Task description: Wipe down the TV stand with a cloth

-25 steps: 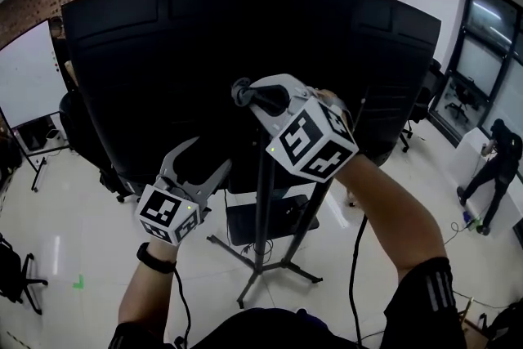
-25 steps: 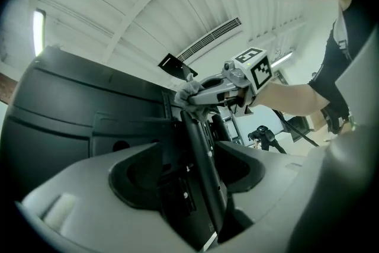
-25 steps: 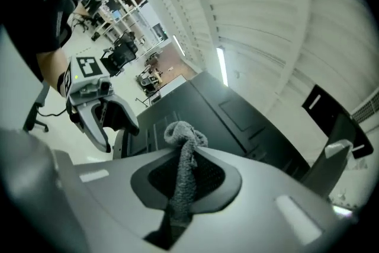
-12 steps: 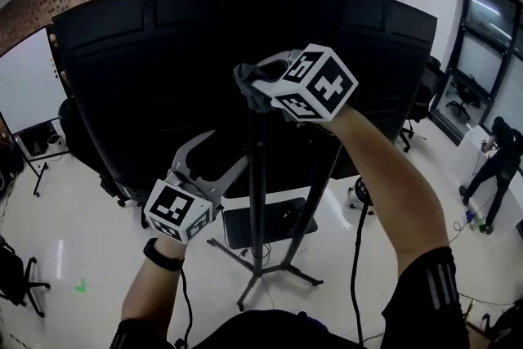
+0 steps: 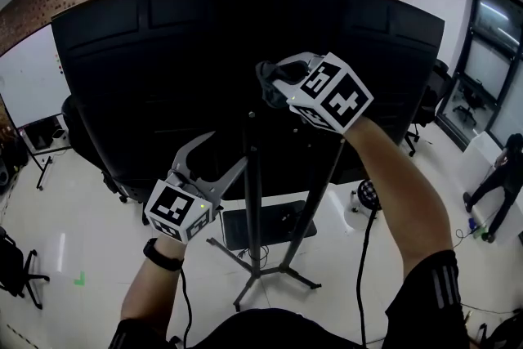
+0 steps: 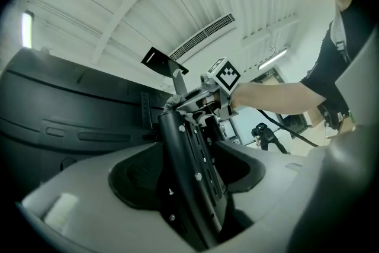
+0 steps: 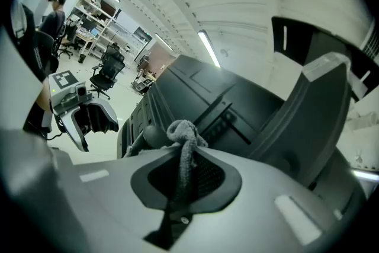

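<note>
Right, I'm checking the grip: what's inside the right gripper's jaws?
A grey cloth is pinched between the right gripper's shut jaws, its bunched end poking out toward the black TV back. How far it runs deeper in is covered by the jaws.

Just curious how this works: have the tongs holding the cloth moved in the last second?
Yes. The right tongs, shut on the cloth, rose along the stand pole to just above its top.

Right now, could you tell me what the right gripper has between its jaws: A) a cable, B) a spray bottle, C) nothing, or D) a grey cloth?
D: the right gripper view shows its jaws closed on a bunched grey cloth.
</note>
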